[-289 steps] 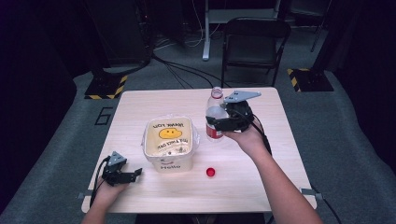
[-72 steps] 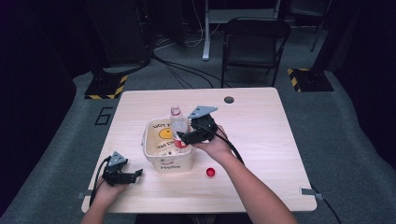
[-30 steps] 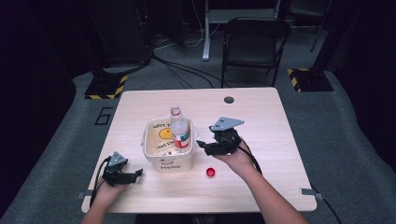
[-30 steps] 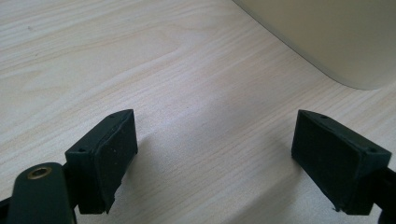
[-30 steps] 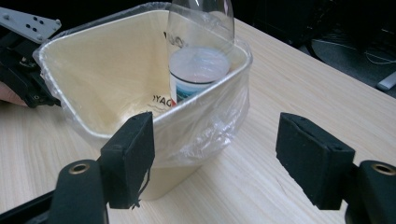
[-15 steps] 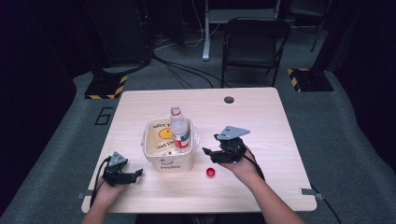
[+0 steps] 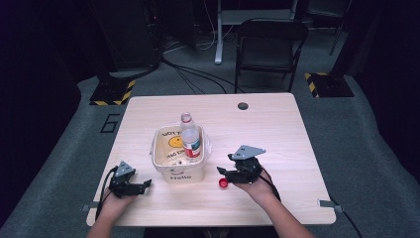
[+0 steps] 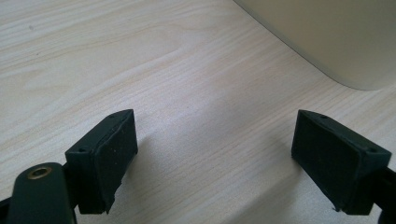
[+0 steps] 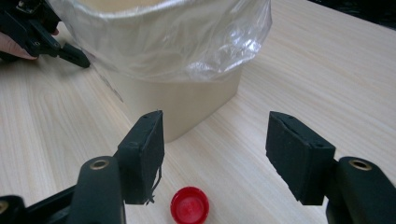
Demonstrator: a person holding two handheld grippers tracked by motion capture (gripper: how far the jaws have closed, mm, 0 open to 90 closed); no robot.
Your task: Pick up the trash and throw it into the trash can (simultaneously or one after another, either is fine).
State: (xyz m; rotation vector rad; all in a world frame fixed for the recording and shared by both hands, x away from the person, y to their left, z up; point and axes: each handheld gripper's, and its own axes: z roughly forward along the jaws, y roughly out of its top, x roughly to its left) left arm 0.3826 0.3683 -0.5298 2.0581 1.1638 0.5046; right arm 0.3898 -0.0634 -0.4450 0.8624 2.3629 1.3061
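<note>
One small red cap (image 9: 189, 205), round, prob. plastic; right gripper (image 9: 215, 154) jaws closing, nothing gripped.

The bin (image 7: 177, 163) with the bottle (image 7: 190, 141) stands between both grippers, while bare table (image 7: 267, 124) lies open behind and right of it.
</note>
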